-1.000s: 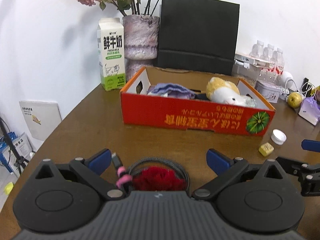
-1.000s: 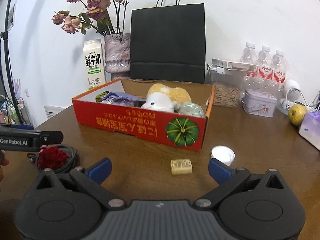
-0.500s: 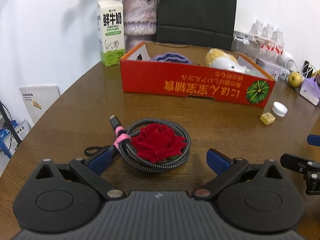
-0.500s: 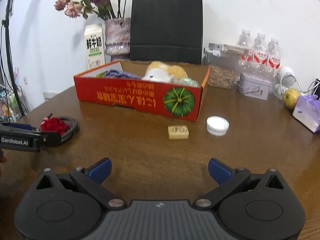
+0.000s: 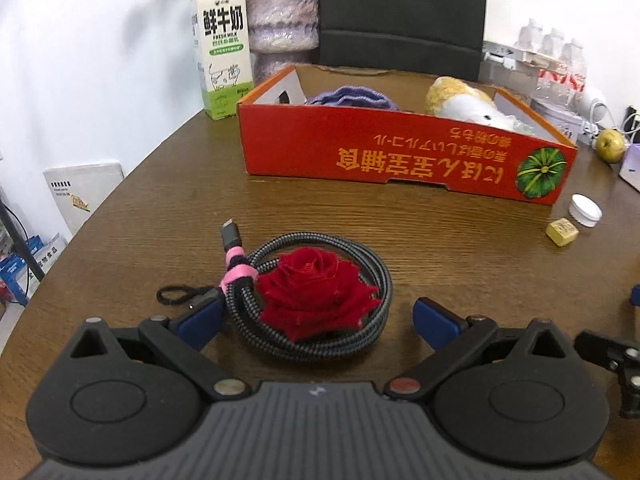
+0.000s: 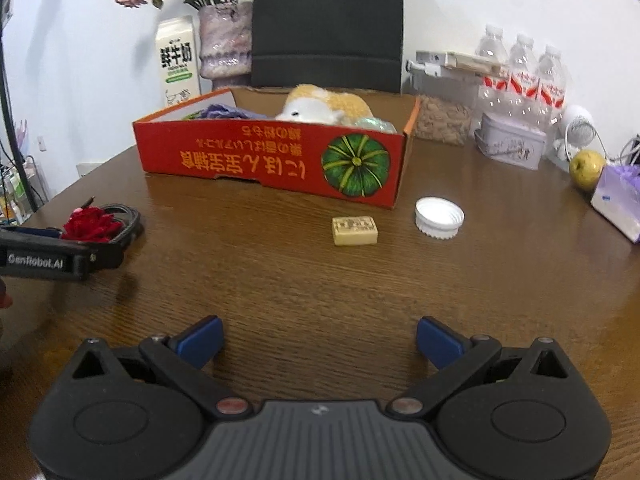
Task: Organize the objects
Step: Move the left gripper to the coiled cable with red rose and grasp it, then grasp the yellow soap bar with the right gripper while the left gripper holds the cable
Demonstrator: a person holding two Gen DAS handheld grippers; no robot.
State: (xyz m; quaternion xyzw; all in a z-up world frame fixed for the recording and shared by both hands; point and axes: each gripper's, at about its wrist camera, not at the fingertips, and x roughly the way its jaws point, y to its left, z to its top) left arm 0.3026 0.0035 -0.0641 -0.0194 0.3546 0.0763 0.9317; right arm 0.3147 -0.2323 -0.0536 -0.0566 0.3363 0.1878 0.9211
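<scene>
In the left wrist view the left claw (image 5: 316,316) stands wide, its blue fingertips (image 5: 434,322) flanking the near edge of a coiled braided cable (image 5: 352,344) low in the centre of the frame, gripping nothing. A red fabric rose (image 5: 316,292) lies inside the coil on the brown worktop (image 5: 160,200). Above centre sits the red cardboard box (image 5: 400,156), holding a purple cloth (image 5: 352,98) and a plush toy (image 5: 464,104). At the right edge lie a small yellow block (image 5: 562,232) and a white cap (image 5: 586,210), close together. In the right wrist view the right claw (image 6: 318,340) is also spread wide and empty at the bottom of the frame, well short of the block (image 6: 355,231) and cap (image 6: 439,218) in the middle; the rose (image 6: 90,224) shows at the left edge
</scene>
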